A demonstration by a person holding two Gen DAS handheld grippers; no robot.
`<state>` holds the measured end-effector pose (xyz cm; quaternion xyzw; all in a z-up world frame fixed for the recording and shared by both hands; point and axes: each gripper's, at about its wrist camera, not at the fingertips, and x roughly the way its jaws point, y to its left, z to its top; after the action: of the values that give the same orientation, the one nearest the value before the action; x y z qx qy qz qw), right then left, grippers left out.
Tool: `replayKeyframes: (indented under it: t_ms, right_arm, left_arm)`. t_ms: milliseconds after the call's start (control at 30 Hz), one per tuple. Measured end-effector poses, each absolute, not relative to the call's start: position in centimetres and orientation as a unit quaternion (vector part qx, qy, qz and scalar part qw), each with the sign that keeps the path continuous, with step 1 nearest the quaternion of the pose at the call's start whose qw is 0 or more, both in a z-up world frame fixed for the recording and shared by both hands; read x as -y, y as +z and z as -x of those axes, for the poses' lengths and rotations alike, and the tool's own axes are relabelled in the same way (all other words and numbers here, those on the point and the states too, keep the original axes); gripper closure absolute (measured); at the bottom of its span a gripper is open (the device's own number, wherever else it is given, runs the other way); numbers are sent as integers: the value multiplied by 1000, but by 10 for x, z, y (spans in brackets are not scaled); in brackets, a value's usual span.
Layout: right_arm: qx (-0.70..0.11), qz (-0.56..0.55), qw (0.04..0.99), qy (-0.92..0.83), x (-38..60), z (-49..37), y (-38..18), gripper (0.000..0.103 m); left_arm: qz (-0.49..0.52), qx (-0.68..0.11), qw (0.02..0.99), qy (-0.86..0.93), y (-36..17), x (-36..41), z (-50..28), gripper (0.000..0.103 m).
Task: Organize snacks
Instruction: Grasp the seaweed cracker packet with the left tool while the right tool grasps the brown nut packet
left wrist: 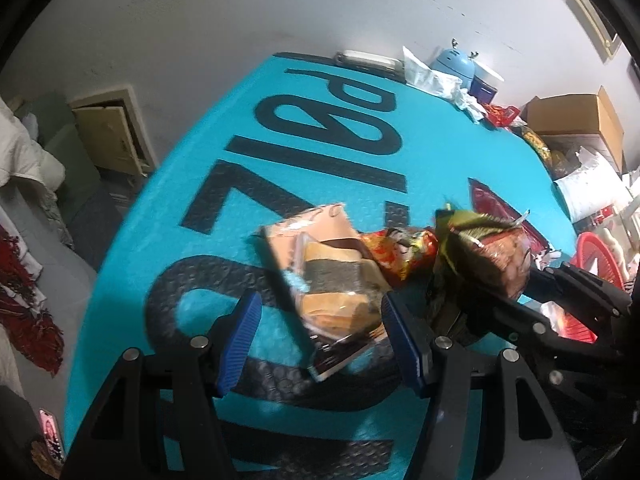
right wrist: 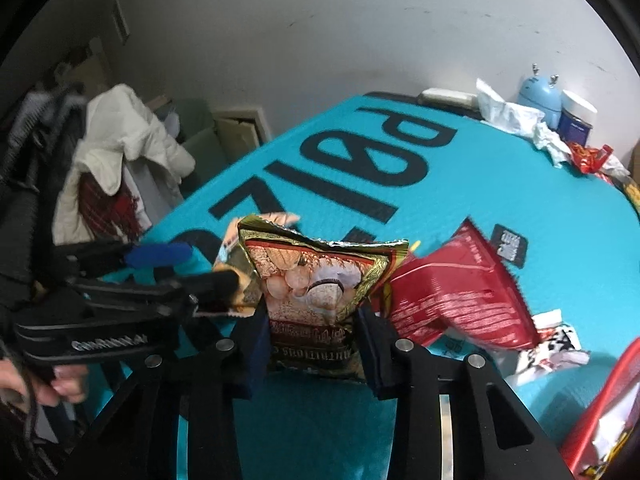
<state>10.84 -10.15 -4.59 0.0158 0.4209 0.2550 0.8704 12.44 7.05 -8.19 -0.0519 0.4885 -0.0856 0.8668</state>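
My right gripper (right wrist: 312,340) is shut on a gold-edged snack bag (right wrist: 320,280) with nuts pictured on it and holds it upright above the teal table. The same bag (left wrist: 484,252) shows in the left wrist view at the right, in the right gripper (left wrist: 500,300). My left gripper (left wrist: 318,344) is open, its blue pads (left wrist: 240,344) on either side of a peach cake packet (left wrist: 328,276) lying flat on the table. A small red-yellow snack packet (left wrist: 400,252) lies behind it. A large red bag (right wrist: 456,296) lies to the right.
The teal table cover (left wrist: 160,240) carries large black letters. At its far end stand a blue jar (right wrist: 540,100), crumpled white plastic (right wrist: 508,116) and a cardboard box (left wrist: 576,120). A red basket (left wrist: 596,256) is at the right. Clothes (right wrist: 120,152) hang left.
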Motion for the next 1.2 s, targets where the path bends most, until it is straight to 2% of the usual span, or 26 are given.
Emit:
replayKeyframes:
  t_ms: [500, 533, 567, 667, 1200]
  right_arm:
    - [-428, -36, 871, 241, 116, -111, -46, 65]
    - [-429, -35, 870, 240, 115, -111, -46, 65]
    - [-430, -35, 870, 240, 115, -112, -47, 65]
    - [-430, -35, 870, 239, 115, -111, -48, 65]
    - [-432, -22, 864, 258, 109, -73, -43, 65]
  left_arm:
    - [34, -506, 857, -89, -102, -53, -142, 42]
    - [32, -504, 858, -89, -102, -52, -143, 42]
    - [30, -499, 861, -90, -102, -53, -142, 48]
    - [12, -491, 867, -88, -101, -49, -138, 49]
    - [1, -498, 862, -94, -91, -58, -68, 49]
